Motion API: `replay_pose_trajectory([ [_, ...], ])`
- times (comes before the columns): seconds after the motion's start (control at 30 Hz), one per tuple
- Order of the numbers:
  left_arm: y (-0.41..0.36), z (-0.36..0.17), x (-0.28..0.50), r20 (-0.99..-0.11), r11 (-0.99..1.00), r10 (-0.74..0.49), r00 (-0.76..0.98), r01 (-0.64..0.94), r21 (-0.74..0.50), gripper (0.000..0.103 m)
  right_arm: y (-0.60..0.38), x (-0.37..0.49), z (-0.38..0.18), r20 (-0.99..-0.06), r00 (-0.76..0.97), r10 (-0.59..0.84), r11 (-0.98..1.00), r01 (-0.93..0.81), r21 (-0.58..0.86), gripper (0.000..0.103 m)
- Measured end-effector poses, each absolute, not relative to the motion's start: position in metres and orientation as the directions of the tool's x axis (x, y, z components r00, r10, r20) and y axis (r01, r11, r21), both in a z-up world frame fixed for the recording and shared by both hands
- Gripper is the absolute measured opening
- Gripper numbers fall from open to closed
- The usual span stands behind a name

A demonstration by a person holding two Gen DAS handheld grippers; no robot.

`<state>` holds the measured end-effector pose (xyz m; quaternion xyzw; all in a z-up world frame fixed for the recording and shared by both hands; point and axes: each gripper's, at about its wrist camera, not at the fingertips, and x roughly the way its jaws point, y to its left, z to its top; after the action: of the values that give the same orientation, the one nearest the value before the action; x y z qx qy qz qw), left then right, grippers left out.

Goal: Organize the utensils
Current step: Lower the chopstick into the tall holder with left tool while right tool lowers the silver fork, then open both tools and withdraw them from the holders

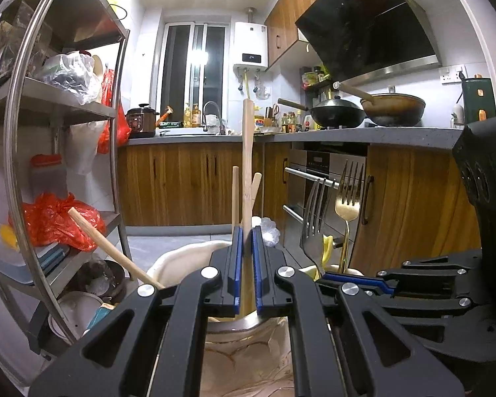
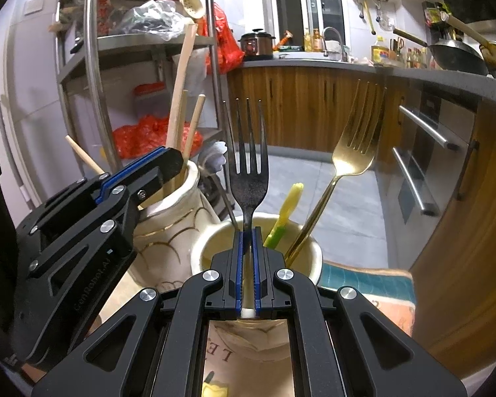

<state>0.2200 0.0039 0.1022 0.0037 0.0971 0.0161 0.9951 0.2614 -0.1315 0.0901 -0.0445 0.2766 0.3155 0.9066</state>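
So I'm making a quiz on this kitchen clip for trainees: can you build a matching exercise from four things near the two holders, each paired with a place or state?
Things:
1. Silver fork
2. Gold fork
3. Long wooden stick
4. Yellow-green utensil

States:
A. Clamped in the left claw
B. Standing free in the cream cup, leaning right
C. Clamped in the right claw
D. Short, in the cup between the two forks

Pairs: 1-C, 2-B, 3-A, 4-D
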Motion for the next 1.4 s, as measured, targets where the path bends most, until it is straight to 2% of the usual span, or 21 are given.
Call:
replay_pose_trajectory([
  [0.73,0.008,0.107,0.224,-0.220,0.999,0.030,0.975,-0.032,-0.002,0.006,-0.130,0.273,0.085,-0.531,0.648,0.546,0.803,-0.585,0.112,0.007],
  [0.83,0.009,0.107,0.225,-0.220,1.000,0.026,0.975,-0.027,-0.003,0.008,-0.130,0.274,0.085,-0.533,0.648,0.544,0.804,-0.584,0.109,0.007],
  [1.03,0.006,0.108,0.220,-0.206,1.000,0.002,0.979,-0.003,-0.001,0.020,-0.132,0.271,0.087,-0.530,0.652,0.543,0.806,-0.582,0.110,0.017],
  [1.13,0.006,0.110,0.216,-0.193,1.000,-0.002,0.981,0.002,-0.005,0.035,-0.135,0.267,0.089,-0.519,0.659,0.544,0.806,-0.582,0.106,0.023],
  [1.27,0.009,0.114,0.208,-0.173,1.000,-0.015,0.985,0.013,-0.016,0.051,-0.139,0.261,0.093,-0.502,0.664,0.555,0.801,-0.589,0.106,0.024],
  [1.4,0.010,0.117,0.200,-0.162,1.000,-0.023,0.986,0.020,-0.016,0.053,-0.140,0.255,0.095,-0.491,0.670,0.557,0.799,-0.593,0.098,0.024],
])
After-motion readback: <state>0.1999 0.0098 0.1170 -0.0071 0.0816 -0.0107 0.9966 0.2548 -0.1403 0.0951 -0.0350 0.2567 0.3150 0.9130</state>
